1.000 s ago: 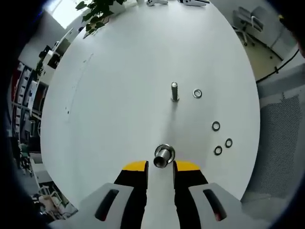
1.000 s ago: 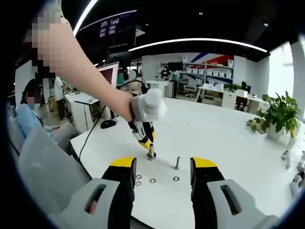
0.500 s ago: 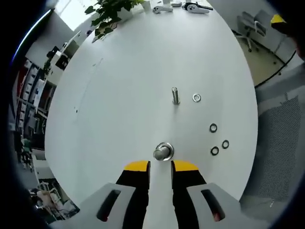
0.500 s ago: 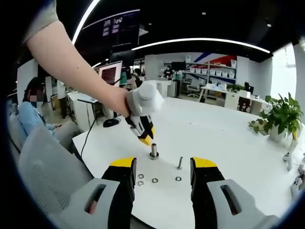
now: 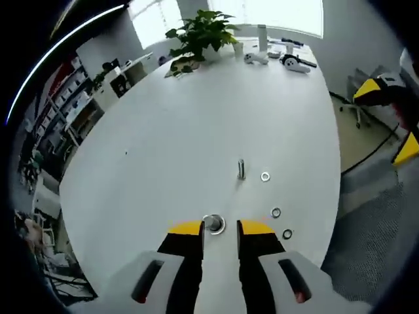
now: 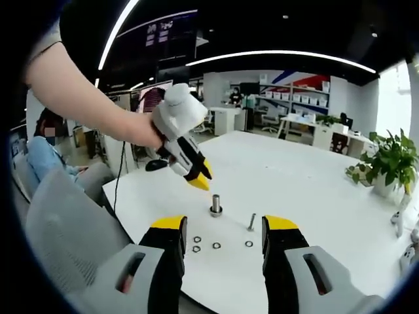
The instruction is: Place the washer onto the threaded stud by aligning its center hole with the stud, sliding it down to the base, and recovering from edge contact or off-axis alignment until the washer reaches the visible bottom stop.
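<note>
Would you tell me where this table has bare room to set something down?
The wide stretch between the thin stud and the plant is bare, as is the table beyond the thick stud. The washers crowd the near edge.

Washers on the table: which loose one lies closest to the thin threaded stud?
The lone washer just beside the thin stud. The other three cluster farther off, toward the table edge.

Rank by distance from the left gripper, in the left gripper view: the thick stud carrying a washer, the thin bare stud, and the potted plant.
1. Thick stud: right at the left gripper tips.
2. Thin bare stud: mid-table, ahead.
3. Potted plant: far table edge.
</note>
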Action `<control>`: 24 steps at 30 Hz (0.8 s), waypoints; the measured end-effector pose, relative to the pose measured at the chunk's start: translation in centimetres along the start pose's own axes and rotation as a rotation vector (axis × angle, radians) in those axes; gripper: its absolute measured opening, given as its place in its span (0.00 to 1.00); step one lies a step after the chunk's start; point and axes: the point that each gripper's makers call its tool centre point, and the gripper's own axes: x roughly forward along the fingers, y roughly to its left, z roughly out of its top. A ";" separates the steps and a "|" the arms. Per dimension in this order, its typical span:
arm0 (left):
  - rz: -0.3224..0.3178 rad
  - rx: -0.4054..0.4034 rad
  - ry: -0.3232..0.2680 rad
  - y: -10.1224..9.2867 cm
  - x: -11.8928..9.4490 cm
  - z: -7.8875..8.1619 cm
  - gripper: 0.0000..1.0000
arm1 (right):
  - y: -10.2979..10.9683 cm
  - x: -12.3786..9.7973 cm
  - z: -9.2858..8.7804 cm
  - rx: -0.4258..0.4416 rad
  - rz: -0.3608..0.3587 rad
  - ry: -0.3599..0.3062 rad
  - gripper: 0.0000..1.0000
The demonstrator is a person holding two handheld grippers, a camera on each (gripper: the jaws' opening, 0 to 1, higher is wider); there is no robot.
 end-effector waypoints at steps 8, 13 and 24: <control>0.023 -0.168 -0.069 -1.2 -2.2 -1.8 0.19 | 0.2 0.0 -0.3 -0.008 0.008 0.011 0.48; 0.027 -0.245 -0.137 -2.1 -3.5 -2.2 0.20 | 0.4 0.1 -0.3 -0.020 0.011 0.017 0.48; 0.068 -0.290 -0.242 -4.3 -6.8 -2.7 0.20 | 0.9 0.5 -0.7 -0.036 0.032 0.042 0.49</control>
